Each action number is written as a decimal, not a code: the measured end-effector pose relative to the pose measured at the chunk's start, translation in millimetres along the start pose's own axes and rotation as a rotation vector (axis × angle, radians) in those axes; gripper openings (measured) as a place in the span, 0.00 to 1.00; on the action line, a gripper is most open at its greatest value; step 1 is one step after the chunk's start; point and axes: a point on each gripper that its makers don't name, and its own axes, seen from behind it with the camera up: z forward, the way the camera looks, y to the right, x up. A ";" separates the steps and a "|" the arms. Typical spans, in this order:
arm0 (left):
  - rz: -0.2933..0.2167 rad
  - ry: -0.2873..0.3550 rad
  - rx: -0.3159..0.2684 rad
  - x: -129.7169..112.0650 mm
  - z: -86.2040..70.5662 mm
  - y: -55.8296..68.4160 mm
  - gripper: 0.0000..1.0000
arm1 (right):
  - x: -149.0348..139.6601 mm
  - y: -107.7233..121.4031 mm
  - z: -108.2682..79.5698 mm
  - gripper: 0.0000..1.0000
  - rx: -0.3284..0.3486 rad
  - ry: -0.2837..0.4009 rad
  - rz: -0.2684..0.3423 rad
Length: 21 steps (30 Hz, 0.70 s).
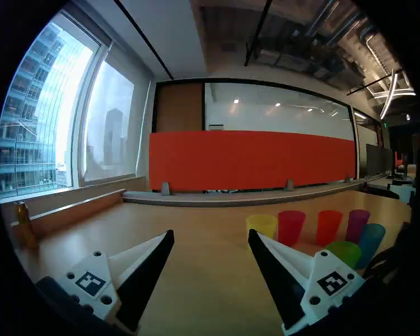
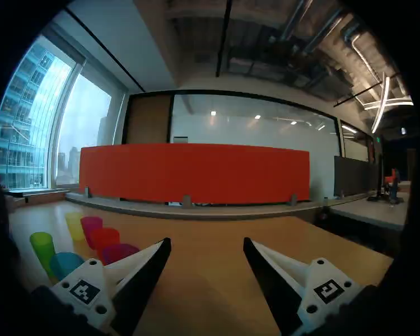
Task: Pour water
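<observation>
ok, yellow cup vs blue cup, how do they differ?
Yellow cup stands at one end of the row of four. Blue cup stands outside that row, by its other end, next to the green cup. Yellow is pale yellow and blue is teal. Both are upright and tapered, on the table.

1. A long orange-red divider panel [image 1: 249,159] is seen standing along the far edge of the light wooden tabletop [image 1: 204,224].
2. Tall glass buildings [image 1: 22,134] are framed by the large window [image 1: 106,112] at left.
3. A crossed strip light [image 1: 392,95] is lit overhead.
</observation>
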 end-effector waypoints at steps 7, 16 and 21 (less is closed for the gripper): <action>0.000 0.000 0.000 0.0 0.4 -0.1 0.99 | -7.6 0.5 4.4 1.00 0.010 -0.017 0.022; 0.000 0.000 0.000 0.0 1.0 -0.1 0.99 | -8.6 -0.7 4.9 1.00 0.014 -0.024 0.026; 0.000 0.000 0.000 0.0 0.9 -0.4 0.99 | -8.3 -0.3 5.2 1.00 0.013 -0.024 0.027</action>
